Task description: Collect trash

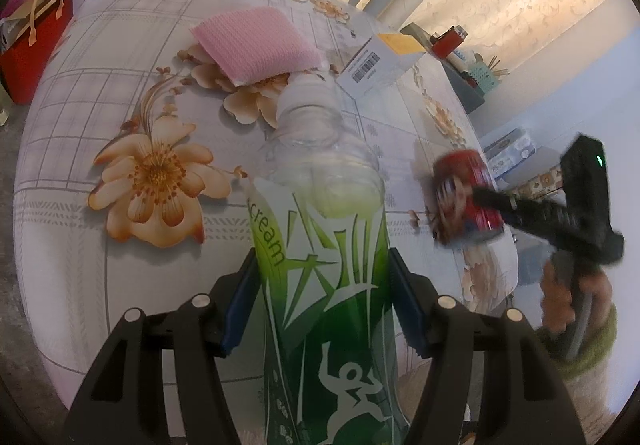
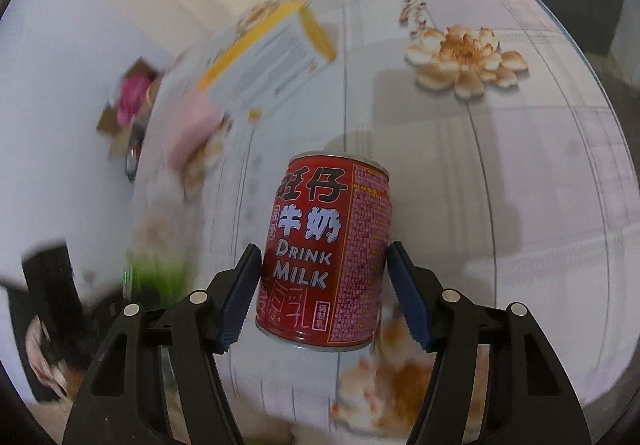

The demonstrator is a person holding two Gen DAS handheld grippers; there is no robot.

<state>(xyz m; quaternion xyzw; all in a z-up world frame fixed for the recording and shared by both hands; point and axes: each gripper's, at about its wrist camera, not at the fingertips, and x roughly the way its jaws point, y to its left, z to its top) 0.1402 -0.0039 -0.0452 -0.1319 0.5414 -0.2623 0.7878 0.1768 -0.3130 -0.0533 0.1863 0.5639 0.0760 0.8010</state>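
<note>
My left gripper (image 1: 322,301) is shut on a clear plastic bottle with a green label (image 1: 324,245), held above the flowered table (image 1: 120,77). My right gripper (image 2: 324,297) is shut on a red milk can (image 2: 328,249), lifted above the table (image 2: 520,185). In the left wrist view the can (image 1: 464,197) and the right gripper (image 1: 460,201) are blurred at the table's right edge. The bottle is a green blur (image 2: 160,277) in the right wrist view.
A pink sponge (image 1: 256,45) and a white and yellow carton (image 1: 380,61) lie at the far side of the table. A red paper bag (image 1: 32,41) stands on the floor to the left. A shelf with small items (image 1: 468,65) is at the right.
</note>
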